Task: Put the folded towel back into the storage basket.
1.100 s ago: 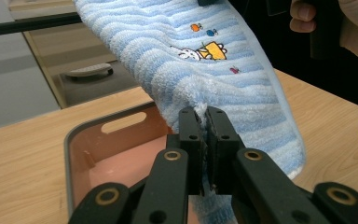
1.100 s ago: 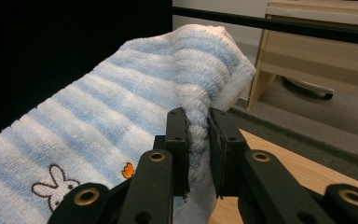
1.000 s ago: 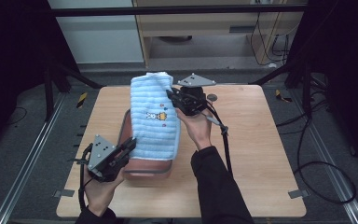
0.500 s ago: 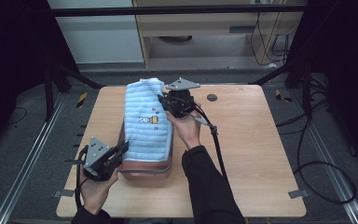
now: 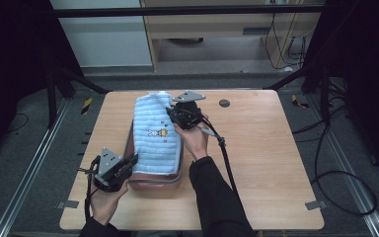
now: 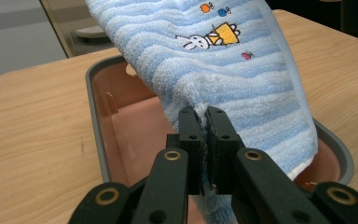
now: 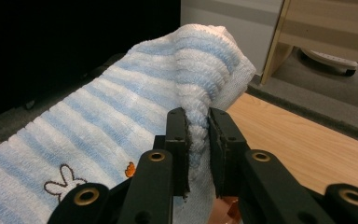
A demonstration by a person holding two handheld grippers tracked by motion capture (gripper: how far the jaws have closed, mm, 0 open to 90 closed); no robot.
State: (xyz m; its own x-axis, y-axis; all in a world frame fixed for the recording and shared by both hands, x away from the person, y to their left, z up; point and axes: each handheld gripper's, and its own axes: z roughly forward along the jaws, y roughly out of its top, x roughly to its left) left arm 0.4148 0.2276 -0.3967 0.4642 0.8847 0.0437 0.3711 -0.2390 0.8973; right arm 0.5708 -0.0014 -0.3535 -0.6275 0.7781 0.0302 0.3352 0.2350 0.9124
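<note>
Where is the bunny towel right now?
In the high view, the towel stretches over the tray on the table's left half, pinched between both grippers.

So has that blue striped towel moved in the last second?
Yes. The blue striped terry towel has sunk toward the pink plastic tub and shifted left across the wooden table, both grippers pinching it.

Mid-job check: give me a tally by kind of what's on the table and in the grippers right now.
Towels: 1, the blue striped towel, pinched at both ends
Tubs: 1, the reddish tub under it
Grippers: 2, left gripper and right gripper, both clamped on the towel
Dark round marks on the table: 1
Total: 5
</note>
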